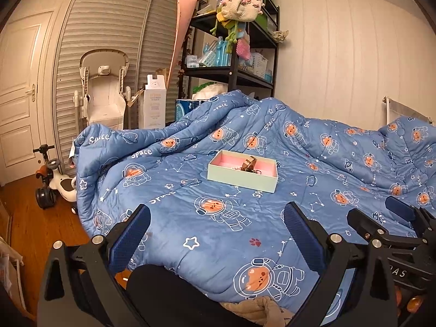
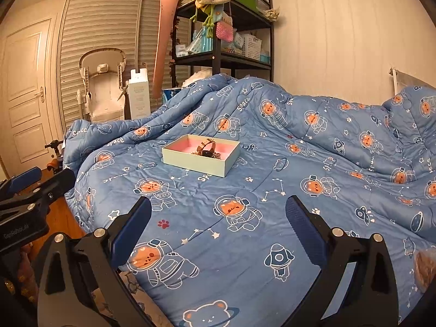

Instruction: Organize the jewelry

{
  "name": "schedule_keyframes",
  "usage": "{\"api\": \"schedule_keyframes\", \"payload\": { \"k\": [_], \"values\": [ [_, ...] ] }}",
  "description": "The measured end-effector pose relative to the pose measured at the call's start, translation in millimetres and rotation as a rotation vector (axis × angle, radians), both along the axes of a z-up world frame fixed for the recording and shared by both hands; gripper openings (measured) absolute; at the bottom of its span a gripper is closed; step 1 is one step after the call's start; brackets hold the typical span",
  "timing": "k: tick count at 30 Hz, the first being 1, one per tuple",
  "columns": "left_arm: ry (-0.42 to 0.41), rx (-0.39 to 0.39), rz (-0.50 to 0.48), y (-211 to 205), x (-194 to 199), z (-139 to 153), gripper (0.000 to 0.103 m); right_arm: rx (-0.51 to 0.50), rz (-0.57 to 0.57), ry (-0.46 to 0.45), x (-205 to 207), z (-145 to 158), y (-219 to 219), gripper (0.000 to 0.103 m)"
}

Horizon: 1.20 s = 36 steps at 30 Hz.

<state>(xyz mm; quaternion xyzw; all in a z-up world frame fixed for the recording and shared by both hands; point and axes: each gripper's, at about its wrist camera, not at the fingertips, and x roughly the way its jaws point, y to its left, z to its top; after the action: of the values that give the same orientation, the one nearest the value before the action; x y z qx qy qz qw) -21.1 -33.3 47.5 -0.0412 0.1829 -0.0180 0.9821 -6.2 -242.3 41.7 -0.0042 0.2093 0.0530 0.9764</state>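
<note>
A pale green box with a pink lining [image 1: 242, 175] lies on the blue space-print quilt [image 1: 218, 231]. Inside it sit a brown watch [image 1: 249, 163] and a tangle of small jewelry. The box also shows in the right wrist view [image 2: 200, 159], with the watch [image 2: 208, 148] in it. My left gripper [image 1: 218, 215] is open and empty, well short of the box. My right gripper [image 2: 219, 209] is open and empty too, near the bed's front edge. The right gripper also shows at the right of the left wrist view [image 1: 381, 218], and the left gripper at the left of the right wrist view [image 2: 41, 179].
A black shelf rack [image 1: 234, 43] with bags and bottles stands behind the bed. A white baby seat [image 1: 103, 90], a white carton [image 1: 154, 103] and a ride-on toy [image 1: 54, 182] stand on the wooden floor to the left. A louvered wardrobe is behind them.
</note>
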Motion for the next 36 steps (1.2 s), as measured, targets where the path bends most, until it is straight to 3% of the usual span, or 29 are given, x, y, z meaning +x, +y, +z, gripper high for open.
{"api": "schedule_keyframes", "payload": {
  "k": [36],
  "values": [
    [-0.006,-0.006,-0.005,1.2,-3.2,0.9,0.096,-0.018,0.02,-0.014,-3.7,2.5,2.8,0.097]
  ]
}}
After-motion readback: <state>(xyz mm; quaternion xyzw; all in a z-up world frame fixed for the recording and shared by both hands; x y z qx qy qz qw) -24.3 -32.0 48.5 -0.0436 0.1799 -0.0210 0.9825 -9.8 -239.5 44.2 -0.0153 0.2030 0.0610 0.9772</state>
